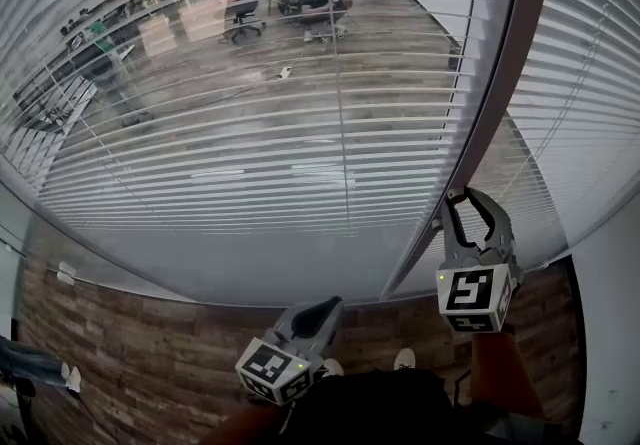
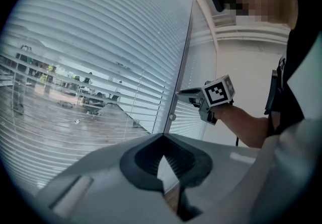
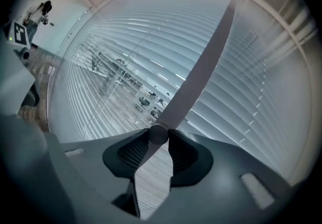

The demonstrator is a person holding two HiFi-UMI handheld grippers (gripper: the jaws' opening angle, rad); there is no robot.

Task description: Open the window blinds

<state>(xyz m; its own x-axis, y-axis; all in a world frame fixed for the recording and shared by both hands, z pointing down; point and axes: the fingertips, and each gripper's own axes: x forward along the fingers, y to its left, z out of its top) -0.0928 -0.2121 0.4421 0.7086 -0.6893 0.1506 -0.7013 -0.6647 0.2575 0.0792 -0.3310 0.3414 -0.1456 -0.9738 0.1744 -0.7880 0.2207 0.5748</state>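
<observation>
1. Grey plastic left gripper (image 1: pixel 322 311) with marker cube: hanging low over the brown wood-plank floor (image 1: pixel 130 333), nearest the body. Its jaws are lying together on nothing. It is probably idling because the job needs only one tool.
2. Matching grey right gripper (image 1: pixel 468 215): reaching roughly level towards the window. Its pads are pinching the rounded lower end of the pale grey tilt rod (image 3: pixel 166 120), a grip that seems meant for twisting the rod about its length.
3. Tilt rod: hanging at the right edge of the left pane, just beside the dark upright window post (image 1: pixel 500 83).
4. White horizontal-slat window blinds (image 1: pixel 250 133): covering the glass on both sides of the post. The left slats are standing tilted enough to show an office with chairs (image 1: pixel 300 3) beyond, while the right slats are lying flatter. Opening looks partly done.
5. View differences:
   - The right gripper view (image 3: pixel 158 138) alone is showing the rod seated between the pads.
   - The left gripper view (image 2: pixel 162 140) is showing its own tips meeting, plus the right gripper (image 2: pixel 183 93) side-on.
   - The head view alone is taking in both panes together.
</observation>
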